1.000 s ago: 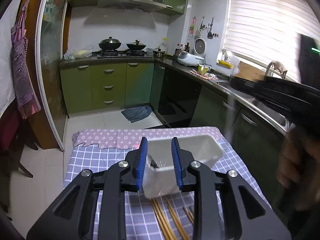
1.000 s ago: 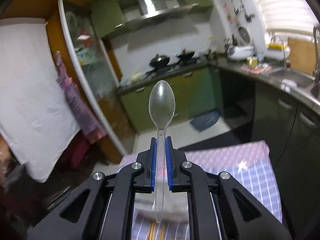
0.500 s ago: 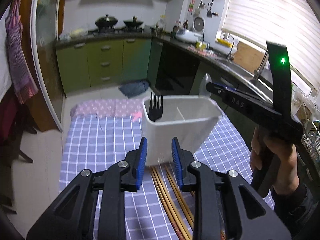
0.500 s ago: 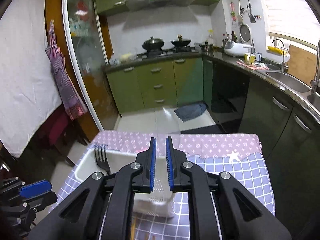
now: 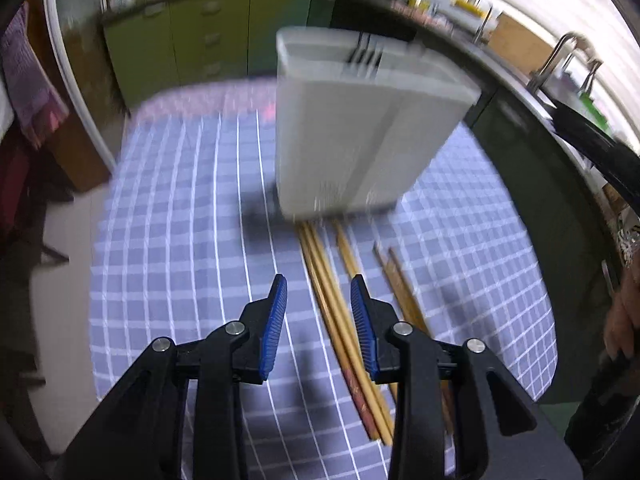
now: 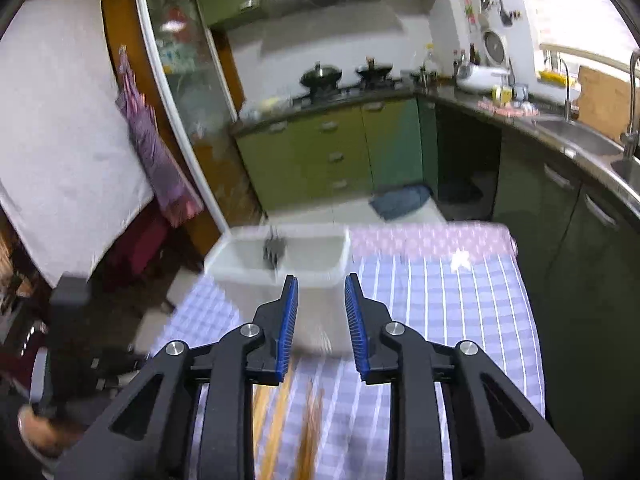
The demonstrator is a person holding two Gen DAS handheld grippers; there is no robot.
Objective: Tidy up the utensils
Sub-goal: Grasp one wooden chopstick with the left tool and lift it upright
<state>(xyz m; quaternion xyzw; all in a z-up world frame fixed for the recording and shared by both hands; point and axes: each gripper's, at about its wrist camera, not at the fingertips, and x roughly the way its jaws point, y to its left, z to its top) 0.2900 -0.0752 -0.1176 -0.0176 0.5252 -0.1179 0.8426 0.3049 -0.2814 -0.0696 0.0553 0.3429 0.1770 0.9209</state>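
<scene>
Down on the blue-and-white checked tablecloth [image 5: 180, 240] stands the tall white plastic utensil holder [image 5: 352, 136], a rectangular tub with a thick rim, filling the upper middle of the left wrist view. It sits upright, blurred by motion, with the dark tines of a fork [image 5: 366, 58] poking above its rim near the far wall. In the right wrist view the same holder [image 6: 304, 256] appears just above centre, the fork [image 6: 274, 254] leaning against its inner wall.

At the holder's near foot lie several long wooden chopsticks [image 5: 344, 320], light brown, spread in a loose bundle running toward the lower middle of the frame; some have darker reddish ends. In the right wrist view they [image 6: 276, 412] are only an orange-yellow smear at the bottom centre.

Over the chopsticks is the left gripper [image 5: 319, 320], its blue ribbed pads [image 5: 274, 328] having just been opening; they stand a narrow way apart with nothing pressed between them. Before the holder's near wall is the right gripper [image 6: 320, 324], whose jaws have likewise just been opening and are empty, a modest gap between its blue pads [image 6: 288, 328].

At the right edge of the left wrist view a person's hand [image 5: 622, 320] shows.
</scene>
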